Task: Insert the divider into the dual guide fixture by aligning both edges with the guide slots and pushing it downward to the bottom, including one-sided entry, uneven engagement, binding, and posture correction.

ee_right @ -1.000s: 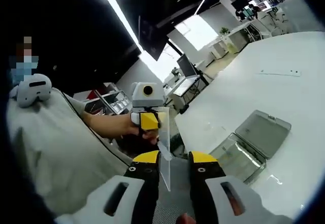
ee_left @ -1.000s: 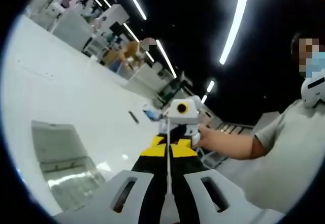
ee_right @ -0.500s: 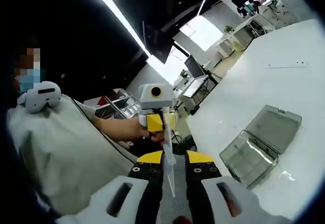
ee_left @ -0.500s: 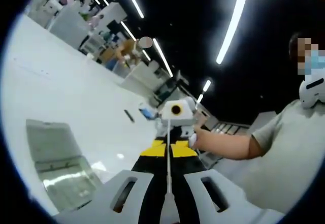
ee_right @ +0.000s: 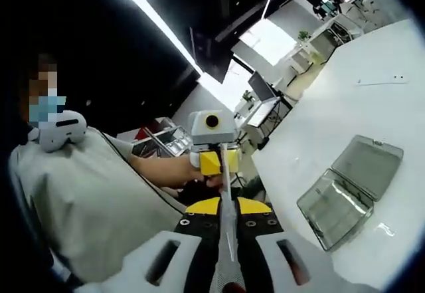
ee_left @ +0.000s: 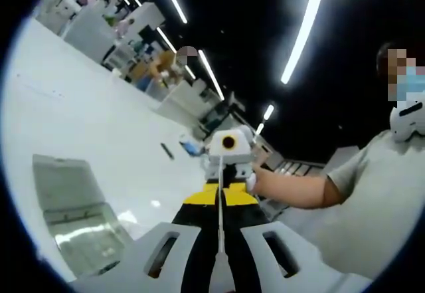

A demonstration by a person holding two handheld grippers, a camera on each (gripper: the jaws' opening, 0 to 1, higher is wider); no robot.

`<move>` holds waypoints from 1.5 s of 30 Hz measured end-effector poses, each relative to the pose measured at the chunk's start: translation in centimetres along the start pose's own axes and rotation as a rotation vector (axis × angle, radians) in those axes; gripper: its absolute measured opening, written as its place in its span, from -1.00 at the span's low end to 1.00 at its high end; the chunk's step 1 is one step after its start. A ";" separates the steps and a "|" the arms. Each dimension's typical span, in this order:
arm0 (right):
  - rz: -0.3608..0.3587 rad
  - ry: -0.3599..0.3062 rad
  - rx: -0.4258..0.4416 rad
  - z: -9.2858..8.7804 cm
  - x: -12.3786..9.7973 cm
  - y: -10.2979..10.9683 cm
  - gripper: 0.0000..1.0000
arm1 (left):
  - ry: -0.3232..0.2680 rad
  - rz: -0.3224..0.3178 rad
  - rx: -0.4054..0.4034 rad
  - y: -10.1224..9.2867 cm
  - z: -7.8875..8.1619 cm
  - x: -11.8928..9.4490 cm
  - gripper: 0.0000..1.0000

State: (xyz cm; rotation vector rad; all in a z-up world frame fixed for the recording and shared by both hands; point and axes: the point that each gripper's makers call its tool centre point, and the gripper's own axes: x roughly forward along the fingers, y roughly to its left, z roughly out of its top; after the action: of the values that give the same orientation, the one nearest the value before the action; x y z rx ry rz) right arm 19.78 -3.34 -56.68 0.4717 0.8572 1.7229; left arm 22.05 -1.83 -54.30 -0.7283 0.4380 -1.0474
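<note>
Right gripper (ee_right: 228, 208) now clamped on clear divider (ee_right: 226, 193), left gripper (ee_left: 220, 196) gripping opposite edge

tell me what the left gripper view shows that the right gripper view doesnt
Left gripper view alone: a small dark object lying on the white table.

Right gripper view alone: a bright window and desks in the background.

Shared: both tongs, left and right, shut on the thin clear divider held edge-on between them, the open clear case on the table, and the person's arm.
</note>
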 end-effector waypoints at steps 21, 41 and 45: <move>-0.018 -0.003 0.027 0.2 0.3 0.3 -1.00 | -0.009 0.005 -0.026 0.3 0.2 -0.3 -1.00; -0.056 -0.020 0.101 1.1 0.7 0.4 -1.00 | -0.069 0.005 -0.026 0.6 0.9 -0.8 -1.00; -0.061 -0.014 0.112 1.1 0.7 0.3 -1.00 | -0.074 0.006 -0.028 0.7 0.9 -0.9 -1.00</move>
State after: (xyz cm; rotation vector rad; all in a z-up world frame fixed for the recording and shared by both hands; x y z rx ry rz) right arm 20.15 -2.33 -55.81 0.5266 0.9516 1.6205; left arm 22.69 -0.47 -54.21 -0.7870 0.3918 -1.0070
